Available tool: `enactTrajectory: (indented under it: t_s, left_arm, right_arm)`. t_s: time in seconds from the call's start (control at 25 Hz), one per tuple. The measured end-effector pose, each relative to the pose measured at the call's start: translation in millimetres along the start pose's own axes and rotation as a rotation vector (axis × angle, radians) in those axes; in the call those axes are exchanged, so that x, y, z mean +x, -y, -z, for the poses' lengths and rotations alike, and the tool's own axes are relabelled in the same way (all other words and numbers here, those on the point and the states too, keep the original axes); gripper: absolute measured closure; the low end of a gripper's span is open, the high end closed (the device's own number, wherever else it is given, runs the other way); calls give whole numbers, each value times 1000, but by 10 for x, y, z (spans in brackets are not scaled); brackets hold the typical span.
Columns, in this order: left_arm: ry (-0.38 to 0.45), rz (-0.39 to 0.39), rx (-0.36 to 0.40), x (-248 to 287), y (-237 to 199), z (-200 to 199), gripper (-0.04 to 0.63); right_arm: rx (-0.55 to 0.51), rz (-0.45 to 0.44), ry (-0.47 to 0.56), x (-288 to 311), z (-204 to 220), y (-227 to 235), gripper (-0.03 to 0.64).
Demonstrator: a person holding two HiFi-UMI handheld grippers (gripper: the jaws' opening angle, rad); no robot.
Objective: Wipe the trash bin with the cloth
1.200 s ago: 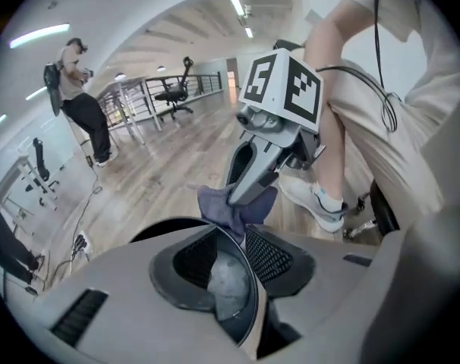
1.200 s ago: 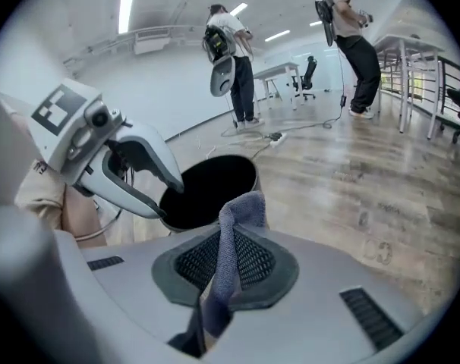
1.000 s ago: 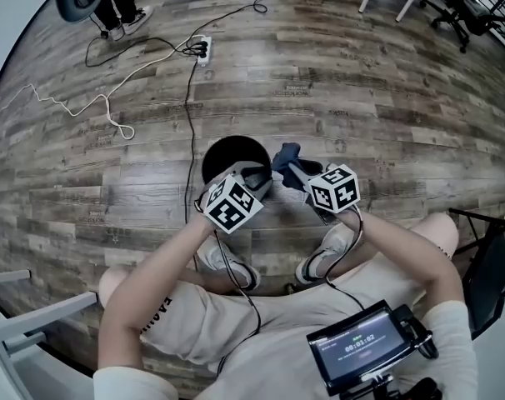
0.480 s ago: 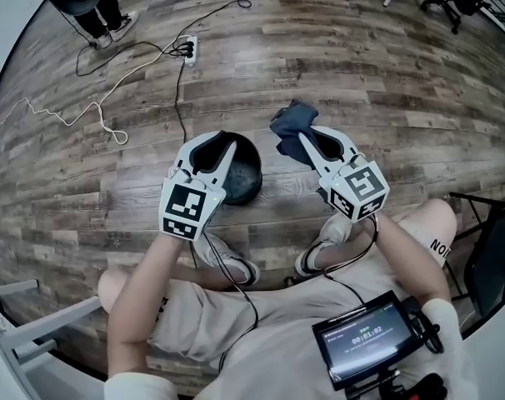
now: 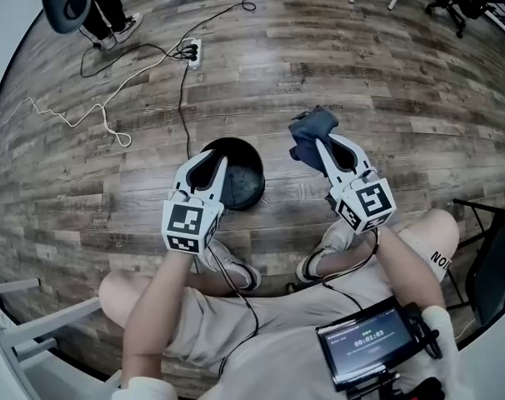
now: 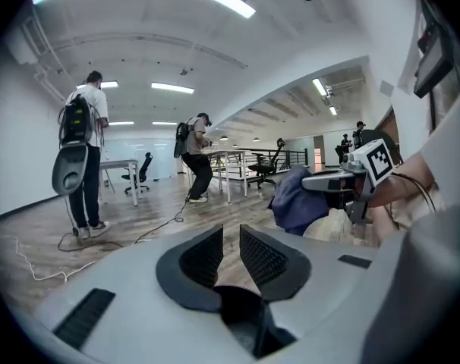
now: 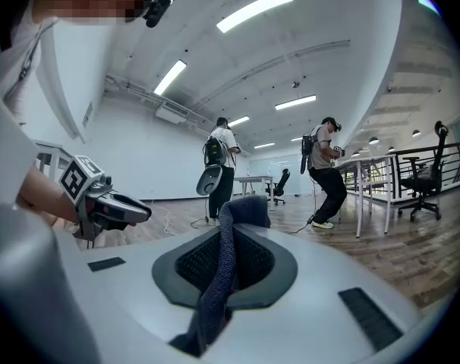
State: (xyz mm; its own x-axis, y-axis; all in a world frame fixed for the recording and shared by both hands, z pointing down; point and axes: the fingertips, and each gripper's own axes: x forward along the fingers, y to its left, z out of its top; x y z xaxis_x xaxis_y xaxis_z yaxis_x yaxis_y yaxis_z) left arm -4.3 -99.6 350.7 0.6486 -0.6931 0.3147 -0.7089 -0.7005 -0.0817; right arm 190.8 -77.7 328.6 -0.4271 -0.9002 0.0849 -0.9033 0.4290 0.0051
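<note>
The white left gripper point(image 5: 208, 158), its jaws just narrowed to a slim gap with nothing between them, hangs above the left edge of the round black plastic trash bin point(image 5: 244, 173) standing on the floor. To the right, the right gripper point(image 5: 322, 147) is clamped on the dark blue cloth point(image 5: 311, 127), held aloft beside the bin. With nothing steadying it, the light bin could skid or tip under a wipe, and the bunched cloth might slip free. The grey-brown wood-plank floor point(image 5: 419, 98) carries trailing cables and a white power strip point(image 5: 192, 50). Beyond lies an open office with desks and strip lights.

Power strip point(image 5: 193, 51), cables point(image 5: 182, 102) on wood floor point(image 5: 419, 107).
</note>
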Motion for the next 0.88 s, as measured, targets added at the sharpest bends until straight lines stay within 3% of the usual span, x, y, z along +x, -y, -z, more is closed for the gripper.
enactTrajectory:
  t_s: [0.88]
  left_arm:
    - [-93, 67, 12, 423, 261, 399, 518]
  right_arm:
    - [123, -55, -50, 167, 104, -148, 589]
